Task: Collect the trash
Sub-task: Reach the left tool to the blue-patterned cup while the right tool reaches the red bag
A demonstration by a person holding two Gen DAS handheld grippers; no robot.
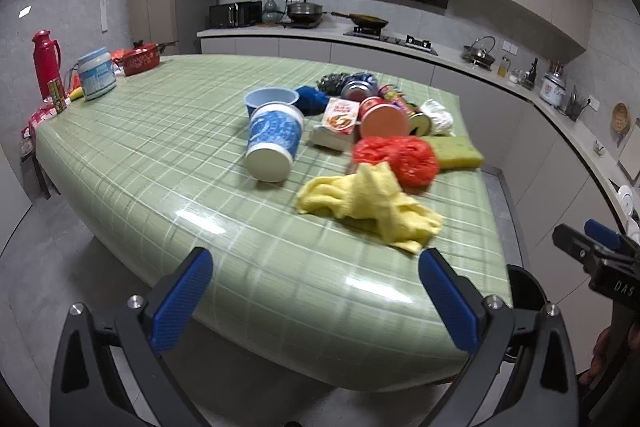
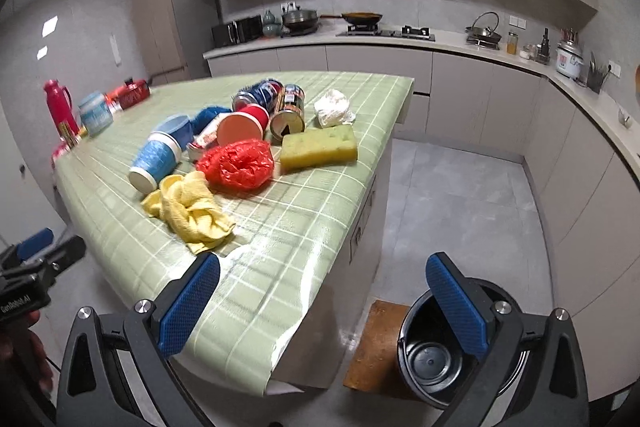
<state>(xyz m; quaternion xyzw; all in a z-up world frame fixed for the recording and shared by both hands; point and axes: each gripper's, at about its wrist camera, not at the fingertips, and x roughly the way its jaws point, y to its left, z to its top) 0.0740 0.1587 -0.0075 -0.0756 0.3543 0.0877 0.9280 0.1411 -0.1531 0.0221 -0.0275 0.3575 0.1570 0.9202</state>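
Observation:
A pile of trash lies on the green checked table [image 1: 160, 163] [image 2: 304, 223]: a yellow cloth [image 1: 372, 207] [image 2: 192, 211], a red plastic bag [image 1: 400, 155] [image 2: 238, 163], a yellow-green sponge [image 1: 456, 149] [image 2: 318, 145], a blue paper cup on its side [image 1: 274, 143] [image 2: 154, 161], a red cup [image 1: 380, 119] [image 2: 244, 127], cans [image 2: 288, 111] and white crumpled paper [image 1: 438, 117] [image 2: 334, 107]. A black bin [image 2: 440, 347] stands on the floor by the table's corner. My left gripper [image 1: 316, 291] is open and empty before the table's near edge. My right gripper [image 2: 324, 299] is open and empty, above the table corner and the bin.
A red thermos [image 1: 46, 63], a white-blue tub [image 1: 96, 73] and a red pot [image 1: 140, 59] stand at the table's far left end. Kitchen counters [image 2: 460, 43] with stove, pans and a rice cooker [image 2: 570, 57] line the back and right walls. Grey floor [image 2: 460, 195] lies right of the table.

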